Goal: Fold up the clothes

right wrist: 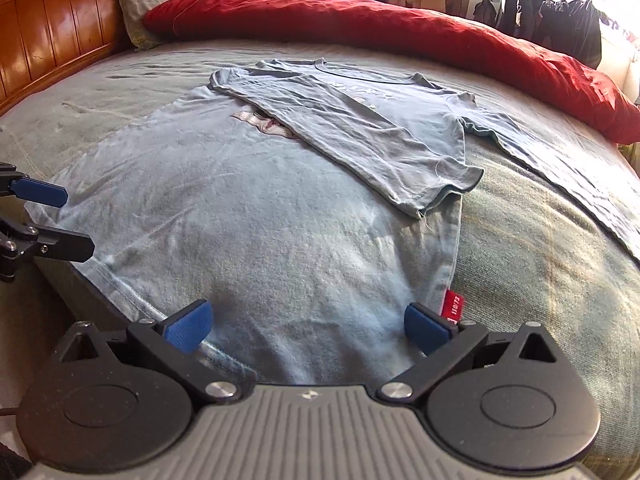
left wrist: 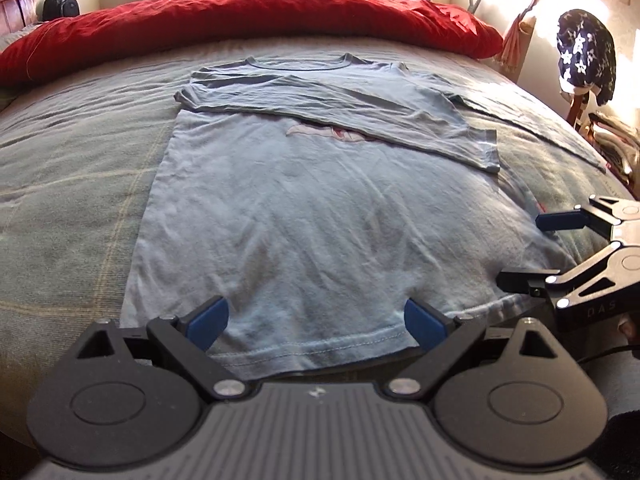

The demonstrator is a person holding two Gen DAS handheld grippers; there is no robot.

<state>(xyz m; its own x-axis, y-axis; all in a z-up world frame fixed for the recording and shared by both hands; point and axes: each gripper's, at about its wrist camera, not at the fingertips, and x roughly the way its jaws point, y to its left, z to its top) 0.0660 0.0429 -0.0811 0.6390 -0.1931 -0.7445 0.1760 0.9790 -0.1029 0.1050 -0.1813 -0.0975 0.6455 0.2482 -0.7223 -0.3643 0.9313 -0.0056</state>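
A light blue T-shirt (left wrist: 304, 216) lies flat on the bed with its collar at the far end. Its upper part (left wrist: 340, 108) is folded across the chest, half covering a pink print. My left gripper (left wrist: 316, 324) hovers open over the near hem, blue pads wide apart and pinching nothing. At the shirt's right edge is my right gripper (left wrist: 520, 250), also open. In the right wrist view the right gripper (right wrist: 308, 326) stands wide open over the shirt (right wrist: 260, 208) near its red side tag (right wrist: 454, 306). The left gripper (right wrist: 78, 222) shows at the left edge.
The bed has a grey-green cover (left wrist: 72, 160), with a red duvet (left wrist: 240, 20) bunched along the far side. A wooden headboard (right wrist: 48, 32) stands at the left. A dark cloth strip (right wrist: 560, 168) lies right of the shirt. A star-patterned garment (left wrist: 584, 60) hangs beside the bed.
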